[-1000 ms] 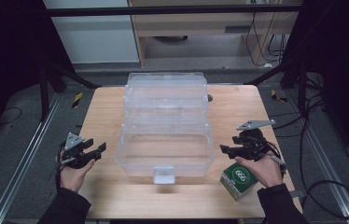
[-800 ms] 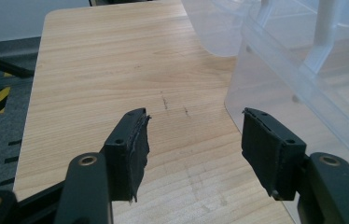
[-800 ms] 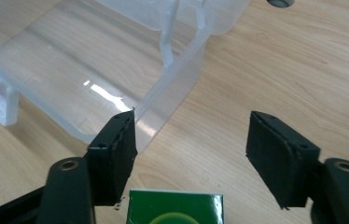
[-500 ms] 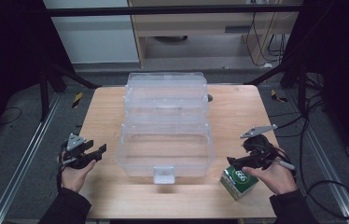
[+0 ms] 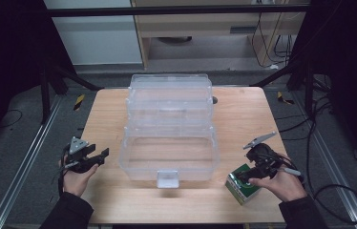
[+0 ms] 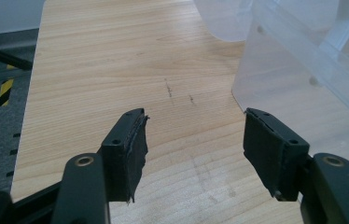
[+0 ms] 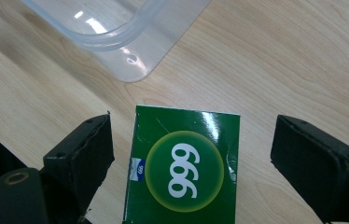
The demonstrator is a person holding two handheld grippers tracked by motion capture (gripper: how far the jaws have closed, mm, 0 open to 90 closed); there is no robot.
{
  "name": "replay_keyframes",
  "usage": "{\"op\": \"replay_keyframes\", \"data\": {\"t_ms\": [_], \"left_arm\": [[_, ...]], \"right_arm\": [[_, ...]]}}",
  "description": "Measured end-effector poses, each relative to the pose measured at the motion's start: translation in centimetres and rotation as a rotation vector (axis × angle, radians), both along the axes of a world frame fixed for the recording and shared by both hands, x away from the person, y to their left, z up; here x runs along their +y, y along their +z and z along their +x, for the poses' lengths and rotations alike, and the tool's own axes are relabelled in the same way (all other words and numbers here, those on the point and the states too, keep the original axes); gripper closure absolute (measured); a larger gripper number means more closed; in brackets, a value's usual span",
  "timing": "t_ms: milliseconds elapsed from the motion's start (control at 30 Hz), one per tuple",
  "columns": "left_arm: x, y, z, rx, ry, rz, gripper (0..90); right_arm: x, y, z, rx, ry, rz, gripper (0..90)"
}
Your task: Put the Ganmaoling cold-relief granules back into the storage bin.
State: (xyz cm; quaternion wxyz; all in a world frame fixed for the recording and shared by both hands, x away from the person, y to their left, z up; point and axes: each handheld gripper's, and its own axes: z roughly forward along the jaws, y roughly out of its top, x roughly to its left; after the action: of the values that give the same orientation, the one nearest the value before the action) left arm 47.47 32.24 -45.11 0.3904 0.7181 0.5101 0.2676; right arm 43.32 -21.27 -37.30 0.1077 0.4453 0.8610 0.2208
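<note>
My right gripper (image 7: pixel 191 154) has just been opening wide, straddling the green "999" cardboard box (image 7: pixel 184 168) at the desk's (image 5: pixel 243 109) five o'clock; I'd centre before squeezing. Left gripper (image 6: pixel 193 149) gapes empty.

White "999" in a yellow-green circle on the green box (image 7: pixel 182 170), small blue oval logo at its left edge, too small to read
</note>
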Motion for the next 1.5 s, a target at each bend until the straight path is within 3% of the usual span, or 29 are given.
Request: {"op": "replay_keyframes", "data": {"t_ms": [400, 967, 1500], "left_arm": [[0.0, -0.1, 0.0, 0.002, -0.004, 0.016, 38.3], [-0.2, -0.2, 0.0, 0.004, -0.003, 0.019, 38.1], [-0.2, -0.4, 0.1, 0.013, -0.006, 0.025, 38.2]], "right_arm": [[0.7, -1.6, 0.3, 0.092, 0.042, -0.067, 8.8], [0.5, -3.8, 0.8, 0.177, 0.002, -0.105, 7.8], [0.7, -5.1, 1.5, 0.243, -0.016, -0.121, 12.7]]}}
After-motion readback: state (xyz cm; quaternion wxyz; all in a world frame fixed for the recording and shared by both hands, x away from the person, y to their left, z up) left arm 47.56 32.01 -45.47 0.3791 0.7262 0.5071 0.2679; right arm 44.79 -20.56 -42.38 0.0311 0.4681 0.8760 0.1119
